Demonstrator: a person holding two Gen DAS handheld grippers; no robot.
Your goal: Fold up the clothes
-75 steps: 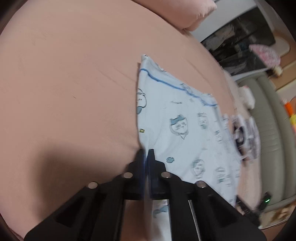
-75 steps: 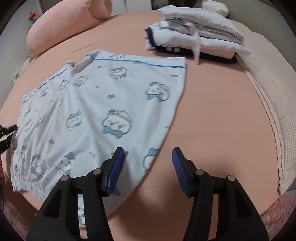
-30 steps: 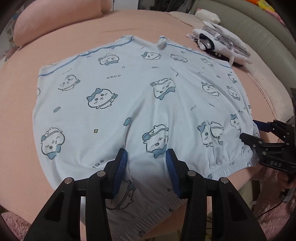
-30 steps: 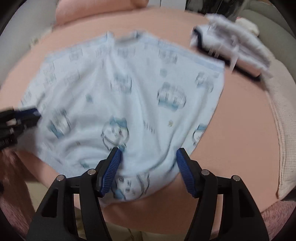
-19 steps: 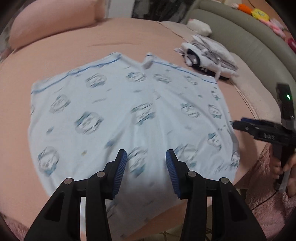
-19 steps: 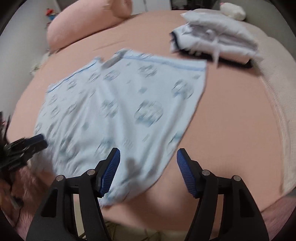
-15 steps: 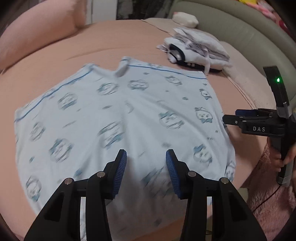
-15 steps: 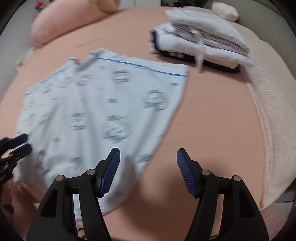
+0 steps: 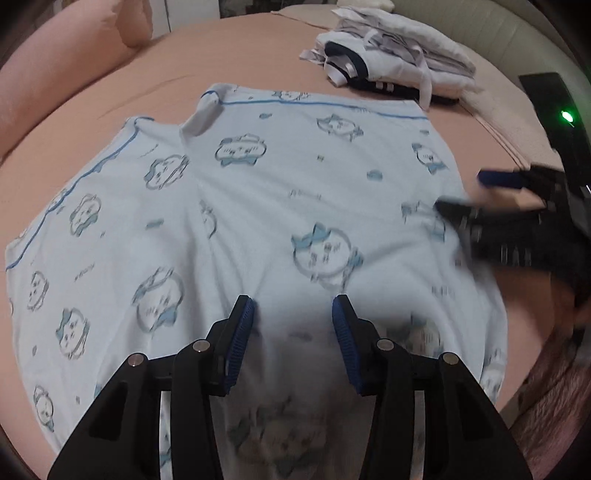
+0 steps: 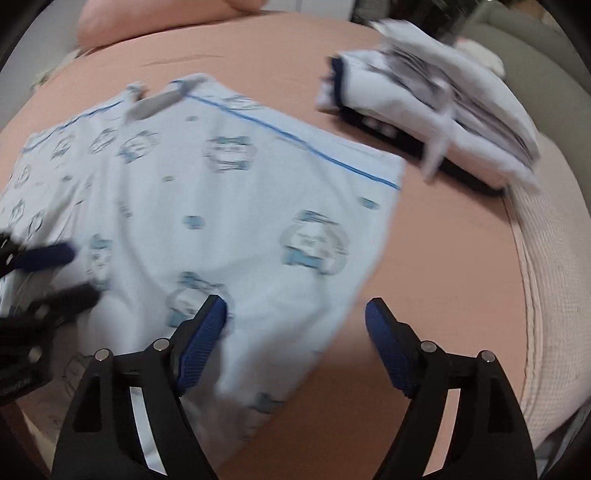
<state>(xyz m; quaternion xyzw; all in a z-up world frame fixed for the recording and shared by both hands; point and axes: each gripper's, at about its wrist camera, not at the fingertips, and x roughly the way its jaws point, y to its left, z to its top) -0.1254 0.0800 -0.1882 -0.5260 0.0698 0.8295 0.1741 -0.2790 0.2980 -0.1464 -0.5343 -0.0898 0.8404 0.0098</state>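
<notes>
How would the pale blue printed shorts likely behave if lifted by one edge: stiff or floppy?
Probably floppy: the pale blue printed shorts lie flat, with soft ripples near the waistband, so they would likely drape and sag. They look thin, so probably light. On the smooth peach sheet they may slide or bunch if pushed rather than hold their shape.

Pink pillow (image 9: 70, 55) at far edge of peach bed (image 9: 110, 99); grey-green headboard (image 9: 491, 33) right

A home bedroom: a peach-sheeted bed (image 9: 258, 48) is filling the view, a pink pillow (image 9: 66, 55) is lying at its head, and a stack of folded laundry (image 9: 391, 66) is resting on it.
</notes>
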